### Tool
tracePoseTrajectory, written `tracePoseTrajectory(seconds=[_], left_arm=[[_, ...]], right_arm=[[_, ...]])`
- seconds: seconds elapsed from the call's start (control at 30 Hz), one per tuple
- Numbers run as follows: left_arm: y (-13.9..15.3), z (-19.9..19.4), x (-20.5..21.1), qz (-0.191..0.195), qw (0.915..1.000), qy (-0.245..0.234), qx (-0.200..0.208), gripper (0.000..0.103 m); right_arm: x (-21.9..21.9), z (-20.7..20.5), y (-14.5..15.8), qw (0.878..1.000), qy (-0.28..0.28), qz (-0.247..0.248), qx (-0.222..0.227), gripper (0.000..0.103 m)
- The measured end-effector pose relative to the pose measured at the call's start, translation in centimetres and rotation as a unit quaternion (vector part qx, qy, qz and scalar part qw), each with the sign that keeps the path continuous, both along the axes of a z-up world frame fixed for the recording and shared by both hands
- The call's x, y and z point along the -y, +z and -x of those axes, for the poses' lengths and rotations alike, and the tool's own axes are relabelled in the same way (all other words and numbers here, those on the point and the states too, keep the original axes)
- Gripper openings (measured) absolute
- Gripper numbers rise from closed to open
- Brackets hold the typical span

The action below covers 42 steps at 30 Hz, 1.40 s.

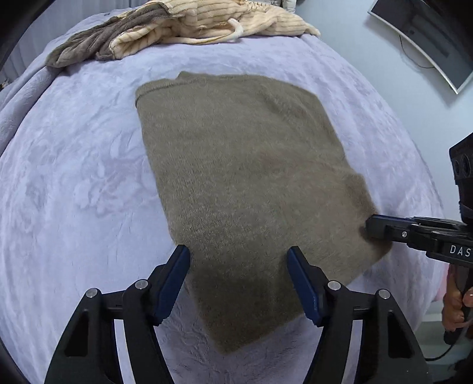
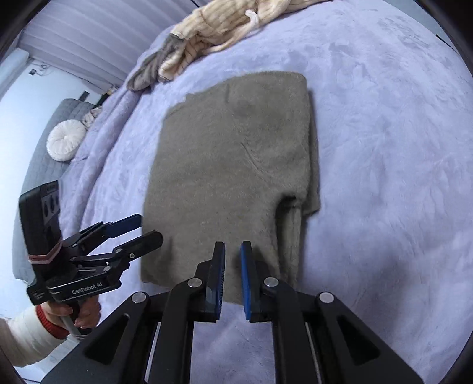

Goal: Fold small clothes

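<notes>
A fuzzy taupe sweater lies folded into a rough rectangle on the lavender blanket; it also shows in the right wrist view, with a sleeve tucked along its right side. My left gripper is open, its fingers wide apart just above the sweater's near edge. In the right wrist view it hovers at the sweater's left edge. My right gripper has a narrow gap between its jaws, over the sweater's near edge, with no cloth seen between them. In the left wrist view its tips touch the sweater's right corner.
A pile of cream striped and grey clothes lies at the far edge of the bed, also in the right wrist view. A round white cushion sits on a grey sofa at left. A monitor hangs at right.
</notes>
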State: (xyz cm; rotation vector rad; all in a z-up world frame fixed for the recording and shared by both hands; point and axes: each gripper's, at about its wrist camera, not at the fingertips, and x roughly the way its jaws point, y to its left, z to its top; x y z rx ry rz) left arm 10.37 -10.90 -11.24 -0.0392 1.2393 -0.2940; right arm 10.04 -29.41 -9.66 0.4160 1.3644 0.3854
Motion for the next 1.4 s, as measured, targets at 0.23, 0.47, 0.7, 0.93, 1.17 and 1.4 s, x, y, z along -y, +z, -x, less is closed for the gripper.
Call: tracePoseTrajectory(seconds=[0.23, 0.47, 0.7, 0.93, 1.17, 1.4], left_arm=[[-3.8, 2.7, -2.8, 0.050, 0.9953, 0.056, -0.061, 0.069], [-2.3, 3.1, -3.0, 0.017, 0.9963, 0.069, -0.050, 0.069], [-1.7, 4.1, -5.3, 0.007, 0.9943, 0.090, -0.057, 0.069], [-1.4, 4.8, -6.0, 0.001, 0.9928, 0.102, -0.063, 0.069], [-0.6, 5.4, -6.5, -0.025, 0.9923, 0.106, -0.060, 0.069], [-0.7, 5.4, -6.6, -0.025, 0.9904, 0.121, -0.061, 0.086]], right_arm=[[2.2, 3.0, -4.5, 0.998, -0.036, 0.018, -0.038, 0.000], [1.3, 3.8, -3.8, 0.998, -0.026, 0.043, -0.046, 0.000], [1.3, 4.7, -3.9, 0.994, -0.044, 0.057, -0.078, 0.000], [1.7, 5.4, -2.4, 0.994, -0.070, 0.048, -0.075, 0.003], [-0.2, 4.9, -0.8, 0.996, -0.062, 0.033, -0.056, 0.003], [-2.1, 4.7, -0.9, 0.997, -0.042, 0.021, -0.058, 0.003]])
